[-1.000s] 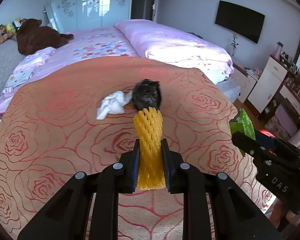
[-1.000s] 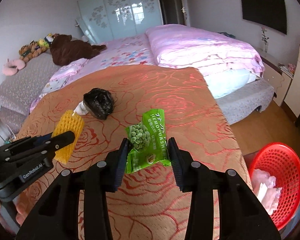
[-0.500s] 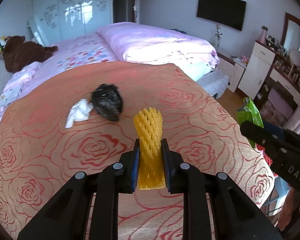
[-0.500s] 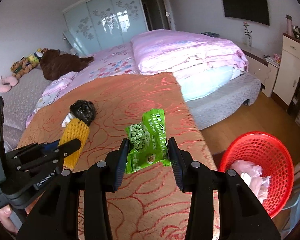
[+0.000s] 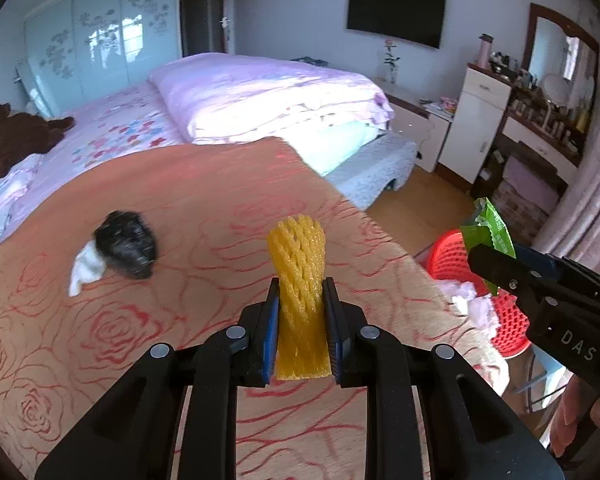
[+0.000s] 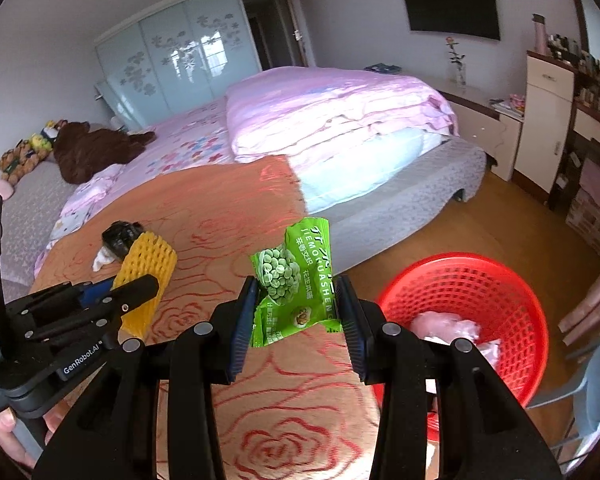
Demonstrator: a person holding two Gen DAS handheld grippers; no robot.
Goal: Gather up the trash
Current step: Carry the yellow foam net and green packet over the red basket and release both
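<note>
My left gripper [image 5: 301,304] is shut on a yellow foam fruit net [image 5: 299,276], held above the orange rose-patterned cloth [image 5: 204,200]. My right gripper [image 6: 298,300] is shut on a green pea snack wrapper [image 6: 296,280], held near the cloth's right edge. A red mesh basket [image 6: 496,288] with pale trash in it stands on the floor to the right; it also shows in the left wrist view [image 5: 448,256]. A black crumpled bag [image 5: 126,242] and a white tissue [image 5: 85,268] lie on the cloth to the left.
A bed with pink bedding [image 6: 332,112] lies behind the cloth. White cabinets [image 6: 548,120] and a dresser line the right wall. A blue chair [image 6: 596,380] stands right of the basket. Wooden floor [image 6: 500,220] lies between bed and basket.
Both grippers have swung right with their loads. The basket has come further into view, and the black bag and tissue have slid left in the left wrist view.
</note>
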